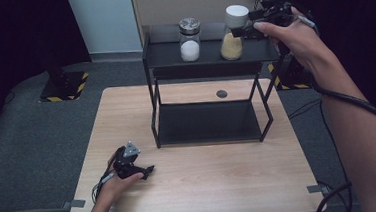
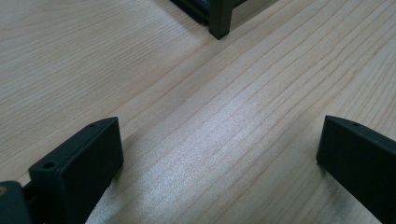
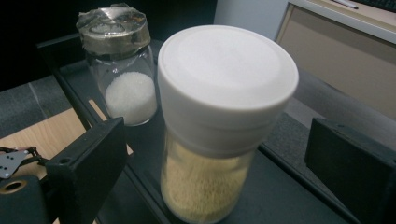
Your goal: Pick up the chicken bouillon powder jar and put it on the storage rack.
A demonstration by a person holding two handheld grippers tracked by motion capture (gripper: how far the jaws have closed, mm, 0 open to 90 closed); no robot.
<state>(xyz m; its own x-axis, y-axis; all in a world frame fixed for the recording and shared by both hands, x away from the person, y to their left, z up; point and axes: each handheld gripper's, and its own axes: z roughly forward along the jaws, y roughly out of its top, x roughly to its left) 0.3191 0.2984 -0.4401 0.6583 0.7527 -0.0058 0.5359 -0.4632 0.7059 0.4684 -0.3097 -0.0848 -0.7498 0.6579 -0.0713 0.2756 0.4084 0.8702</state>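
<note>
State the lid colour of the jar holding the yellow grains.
White: the lid of the yellow-grain jar is plain white, best seen in the right gripper view.

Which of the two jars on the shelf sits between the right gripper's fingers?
The white-lidded jar of yellow grains; the foil-capped jar stands apart.

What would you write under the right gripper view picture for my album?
The right gripper, jaws open, frames a white-lidded jar of yellow grains on the black shelf, beside a foil-topped jar.
</note>
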